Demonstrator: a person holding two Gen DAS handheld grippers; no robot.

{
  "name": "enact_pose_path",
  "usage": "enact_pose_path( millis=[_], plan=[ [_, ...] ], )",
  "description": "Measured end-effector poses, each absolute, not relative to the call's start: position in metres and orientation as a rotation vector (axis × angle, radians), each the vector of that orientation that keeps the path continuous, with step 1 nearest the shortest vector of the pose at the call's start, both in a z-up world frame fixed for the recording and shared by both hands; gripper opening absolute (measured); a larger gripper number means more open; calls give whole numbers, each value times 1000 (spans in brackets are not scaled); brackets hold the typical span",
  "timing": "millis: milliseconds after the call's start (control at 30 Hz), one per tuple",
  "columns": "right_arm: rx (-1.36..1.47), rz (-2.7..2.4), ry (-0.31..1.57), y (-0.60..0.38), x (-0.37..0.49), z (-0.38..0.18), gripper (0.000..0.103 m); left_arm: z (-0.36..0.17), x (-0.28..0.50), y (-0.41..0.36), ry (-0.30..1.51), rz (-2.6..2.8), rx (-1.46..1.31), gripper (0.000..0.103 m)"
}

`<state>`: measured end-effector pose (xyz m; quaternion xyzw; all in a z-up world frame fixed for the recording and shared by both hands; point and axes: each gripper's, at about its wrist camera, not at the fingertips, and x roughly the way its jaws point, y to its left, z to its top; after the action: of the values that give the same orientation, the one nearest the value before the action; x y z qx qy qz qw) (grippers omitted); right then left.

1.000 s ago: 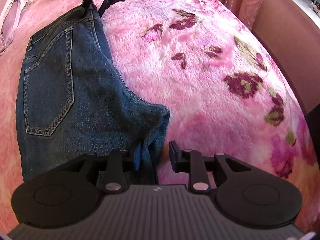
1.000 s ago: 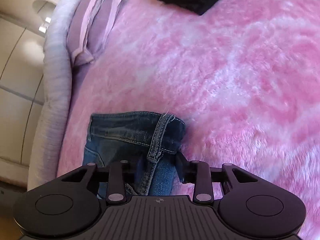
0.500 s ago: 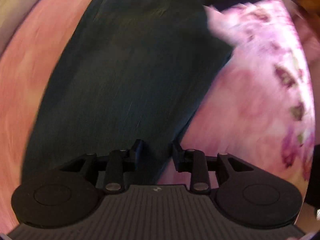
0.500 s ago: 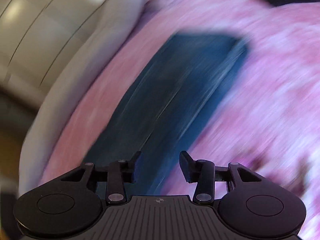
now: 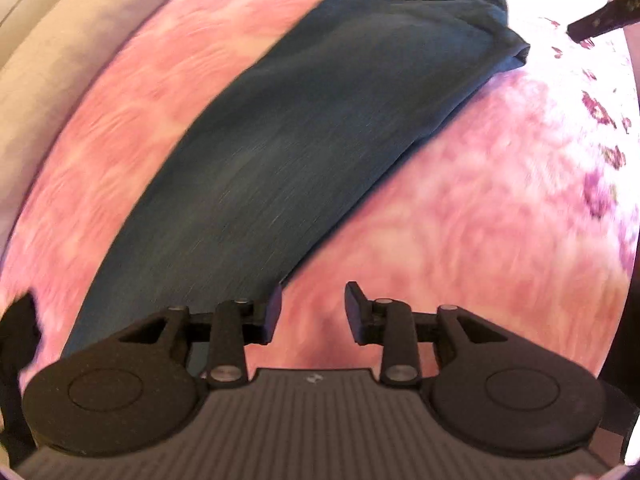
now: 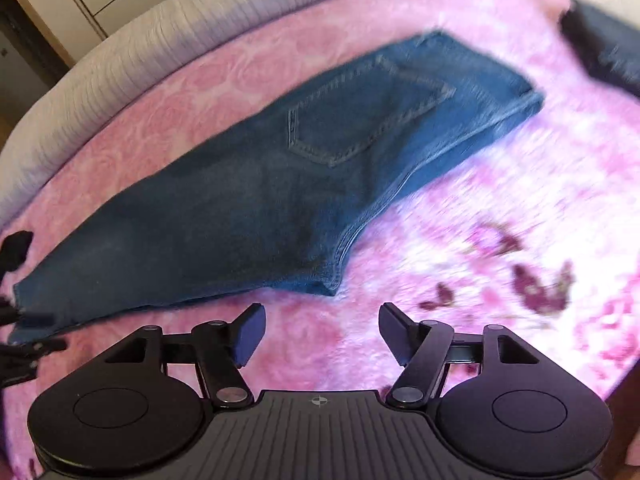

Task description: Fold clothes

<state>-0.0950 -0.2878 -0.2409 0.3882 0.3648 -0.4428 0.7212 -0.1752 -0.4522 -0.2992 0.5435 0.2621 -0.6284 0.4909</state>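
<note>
Both grippers have let go, and we take them left to right. Our left gripper [image 5: 312,312] hangs over bare pink blanket [image 5: 460,240] with its jaws part-way apart and opening; nothing lies between them, and the near edge of the jeans [image 5: 304,128] runs just past its left finger. A second ago that same gripper had the crotch corner of the denim between its pads, so we have released it and pulled off to the side. Our right gripper [image 6: 320,332] shows a wider gap, also opening, with only blanket [image 6: 480,208] under it; a second ago it was clamped on the waistband. The jeans [image 6: 280,184] now lie flat on the bed, folded lengthwise leg over leg, back pocket up, waistband toward the far right and the hems running off to the near left. In the right wrist view the left gripper's black parts appear at the left edge beside the hem. We judge the lengthwise fold finished and laid down; what remains is likely folding the length over, which means taking hold again at hem or waist. Both views are blurred from motion, so fine creases cannot be told.
</note>
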Motion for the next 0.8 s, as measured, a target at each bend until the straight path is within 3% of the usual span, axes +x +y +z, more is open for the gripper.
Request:
enact_pose_path(
  millis=[133, 467, 800],
  plan=[
    [781, -1015, 786, -257, -64, -212, 70, -284, -125, -416, 671, -1498, 1223, 33],
    [664, -1038, 1025, -169, 54, -168, 71, -234, -21, -361, 622, -1489, 1136, 40],
    [583, -1004, 1054, -131, 98, -148, 71, -221, 13, -345, 654, -1463, 1039, 40]
  ],
)
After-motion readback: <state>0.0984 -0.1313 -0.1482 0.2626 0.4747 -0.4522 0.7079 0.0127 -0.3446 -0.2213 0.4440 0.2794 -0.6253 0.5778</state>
